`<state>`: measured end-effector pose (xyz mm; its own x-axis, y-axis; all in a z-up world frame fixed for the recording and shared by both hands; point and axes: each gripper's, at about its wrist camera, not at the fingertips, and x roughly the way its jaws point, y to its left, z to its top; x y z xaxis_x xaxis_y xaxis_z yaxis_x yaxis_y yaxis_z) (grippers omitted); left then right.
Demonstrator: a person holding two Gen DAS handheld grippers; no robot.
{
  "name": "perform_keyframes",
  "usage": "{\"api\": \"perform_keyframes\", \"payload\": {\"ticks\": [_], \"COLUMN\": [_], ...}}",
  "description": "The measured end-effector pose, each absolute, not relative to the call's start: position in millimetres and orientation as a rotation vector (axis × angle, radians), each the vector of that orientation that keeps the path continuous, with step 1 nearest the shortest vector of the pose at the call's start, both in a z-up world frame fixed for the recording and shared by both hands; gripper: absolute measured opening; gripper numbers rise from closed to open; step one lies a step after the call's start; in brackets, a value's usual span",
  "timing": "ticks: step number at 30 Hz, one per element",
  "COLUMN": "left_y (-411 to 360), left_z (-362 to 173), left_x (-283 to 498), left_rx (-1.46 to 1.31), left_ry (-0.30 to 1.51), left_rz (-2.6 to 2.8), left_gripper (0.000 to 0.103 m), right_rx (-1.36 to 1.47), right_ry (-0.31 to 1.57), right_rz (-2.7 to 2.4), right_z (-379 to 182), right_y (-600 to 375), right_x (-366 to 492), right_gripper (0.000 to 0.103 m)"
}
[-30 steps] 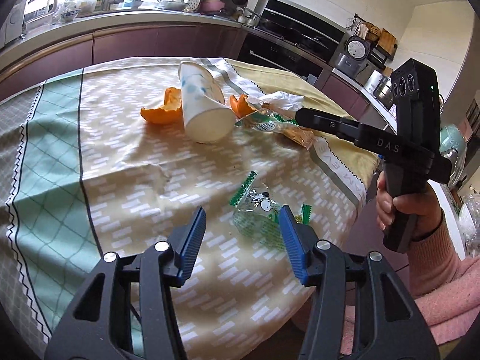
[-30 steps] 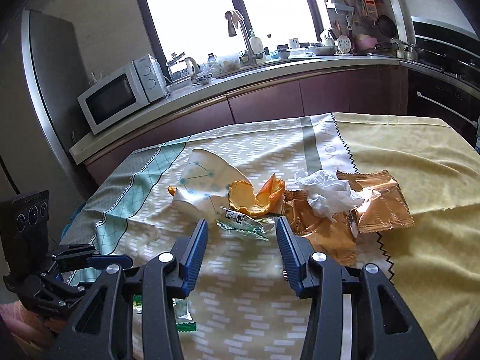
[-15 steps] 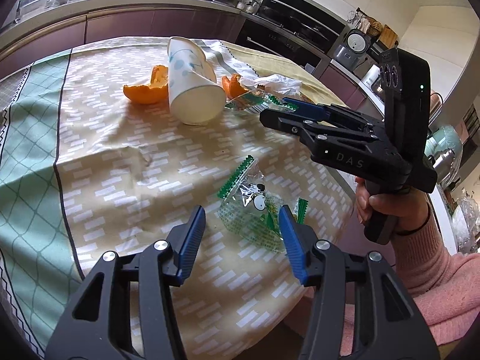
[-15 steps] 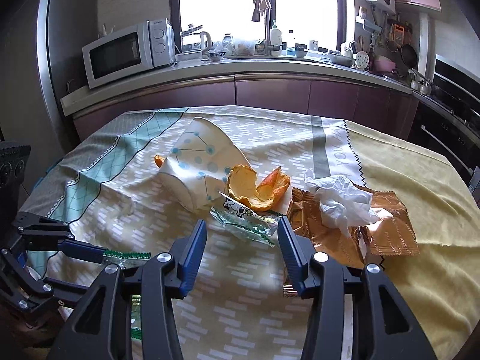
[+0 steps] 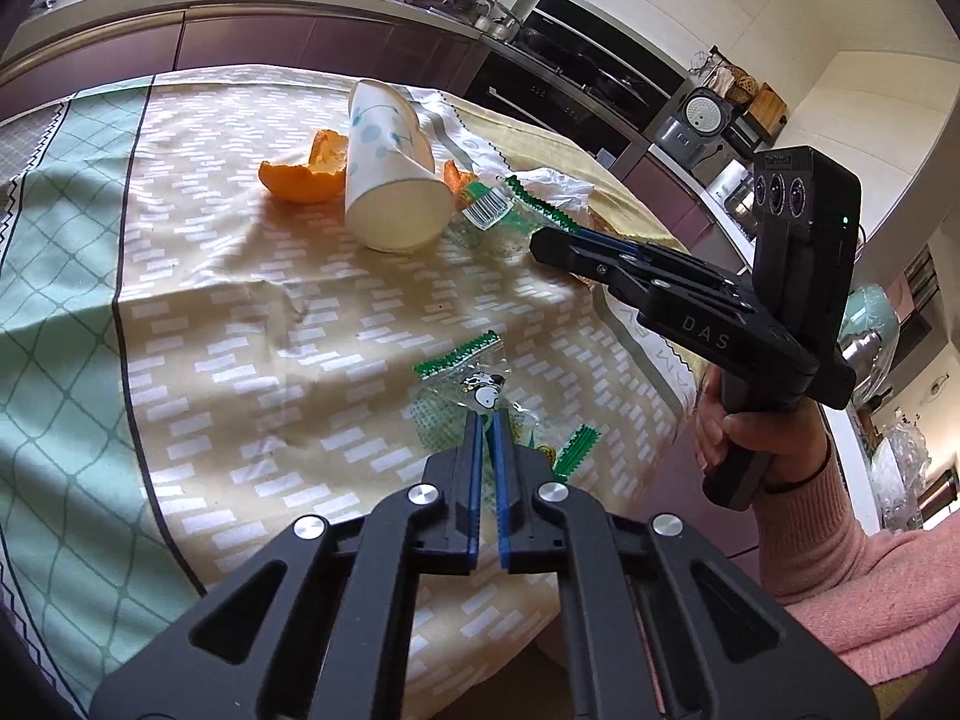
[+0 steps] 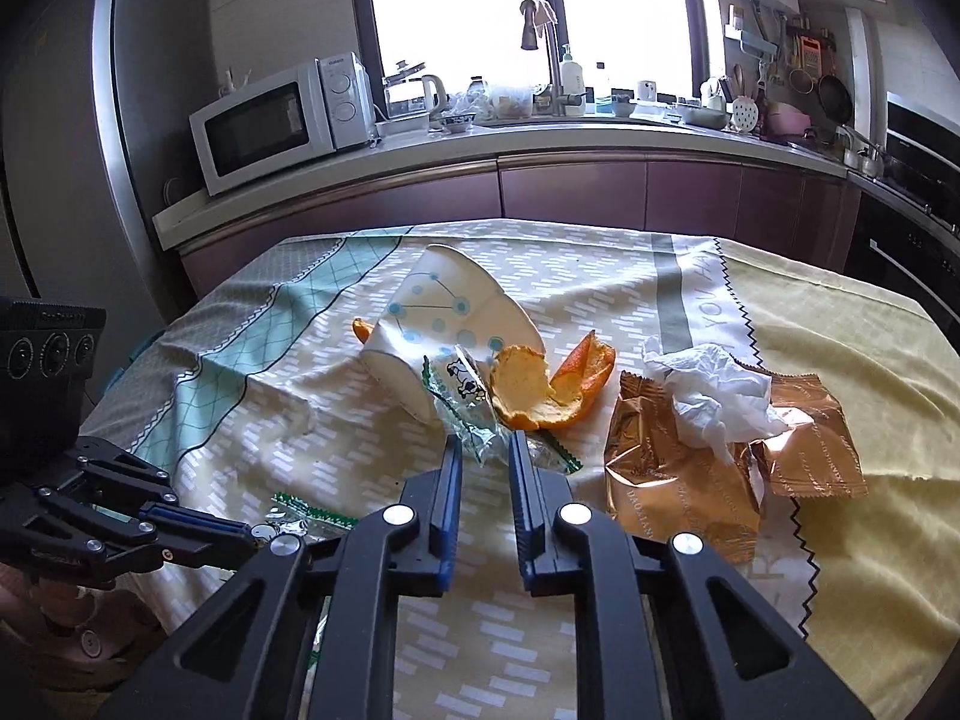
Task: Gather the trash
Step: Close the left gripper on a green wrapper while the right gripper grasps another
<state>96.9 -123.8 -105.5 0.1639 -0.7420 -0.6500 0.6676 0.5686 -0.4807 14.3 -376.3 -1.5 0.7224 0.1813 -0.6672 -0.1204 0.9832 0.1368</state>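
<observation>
Near the table's front edge lies a clear green-edged snack wrapper (image 5: pixel 462 384) (image 6: pixel 300 510), and my left gripper (image 5: pixel 486 417) (image 6: pixel 246 537) is shut on it. A second green-edged wrapper (image 6: pixel 462 396) (image 5: pixel 492 210) lies against a tipped paper cup (image 6: pixel 444 318) (image 5: pixel 390 180). My right gripper (image 6: pixel 485 444) (image 5: pixel 540 240) has its jaws closing on that wrapper, whose crumpled end sits between the pads. Orange peel (image 6: pixel 540 390) (image 5: pixel 306 174), a white tissue (image 6: pixel 714 396) and gold foil wrappers (image 6: pixel 660 480) lie by the cup.
A patterned tablecloth (image 5: pixel 210 360) covers the table, whose edge drops off just behind both grippers. A pink-sleeved arm (image 5: pixel 810 546) holds the right gripper. Behind the table runs a kitchen counter with a microwave (image 6: pixel 270 120) and a sink tap.
Both grippers' jaws have closed in from wide apart: the left onto the near wrapper, the right around the wrapper by the cup. Both hands rolled slightly and stayed in place.
</observation>
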Motion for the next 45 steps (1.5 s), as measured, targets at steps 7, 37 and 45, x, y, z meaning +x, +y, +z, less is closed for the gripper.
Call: {"api": "perform_keyframes", "payload": {"ticks": [7,37,45], "left_y": [-106.3,-20.5,30.2], "left_z": [-96.2,-56.5,-31.8], "left_x": [100.1,99.9,92.0], "left_rx": [-0.116,-0.218,-0.249], "left_ry": [0.953,0.844,0.764], "left_rz": [-0.991,-0.849,-0.769], "left_gripper": [0.003,0.002,0.002], "right_rx": [0.144,0.099,0.118], "right_ry": [0.718,0.697,0.639], "right_rz": [0.228,0.237,0.469], "right_z": [11.0,19.5,49.3], "right_y": [-371.2,-339.0,-284.7], "right_x": [6.1,1.4,14.1], "right_gripper": [0.001,0.007,0.007]}}
